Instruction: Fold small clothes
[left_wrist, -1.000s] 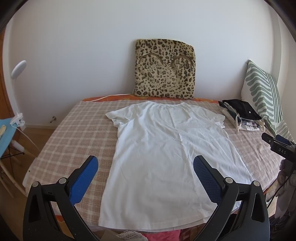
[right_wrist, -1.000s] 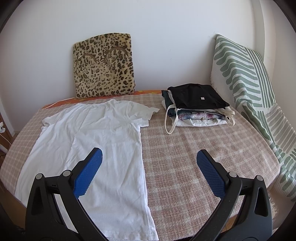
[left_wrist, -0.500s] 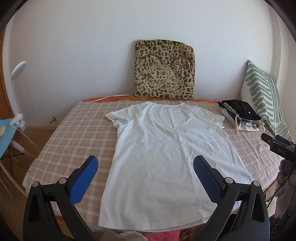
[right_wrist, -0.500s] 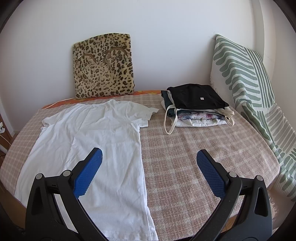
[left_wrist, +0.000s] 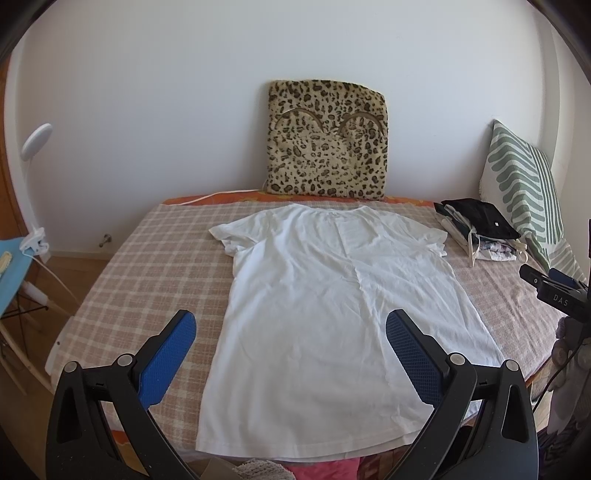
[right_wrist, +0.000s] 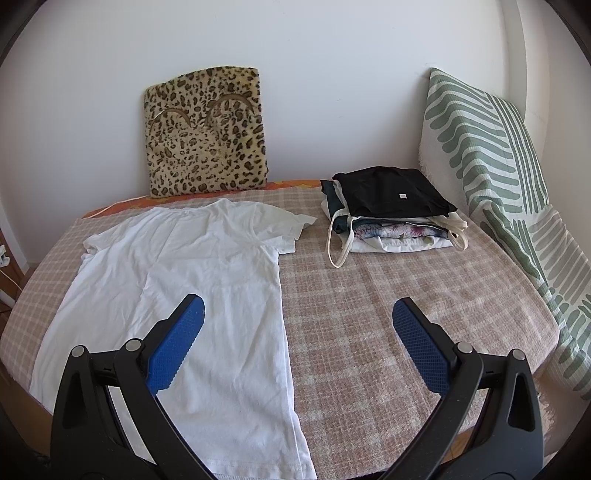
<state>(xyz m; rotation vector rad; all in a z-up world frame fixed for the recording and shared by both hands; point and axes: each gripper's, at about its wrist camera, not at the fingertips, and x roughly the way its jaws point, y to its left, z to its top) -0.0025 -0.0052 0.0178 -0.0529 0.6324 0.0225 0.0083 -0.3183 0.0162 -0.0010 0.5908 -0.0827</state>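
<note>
A white T-shirt (left_wrist: 325, 306) lies spread flat on the checked bed cover (left_wrist: 147, 273), collar toward the wall, hem at the near edge. My left gripper (left_wrist: 291, 325) hovers open above the shirt's lower half, blue pads wide apart and empty. The same white T-shirt (right_wrist: 192, 280) fills the left half of the right wrist view. My right gripper (right_wrist: 299, 314) is open and empty above the shirt's right side seam, near the bare checked bed cover (right_wrist: 388, 295). The right gripper's body (left_wrist: 554, 291) shows at the far right of the left wrist view.
A stack of folded clothes (right_wrist: 391, 214) with a black piece on top sits at the back right. A leopard-print cushion (left_wrist: 327, 138) leans on the wall; a green-striped pillow (right_wrist: 491, 162) lines the right side. A white lamp (left_wrist: 35, 140) and blue board (left_wrist: 11, 266) stand left of the bed.
</note>
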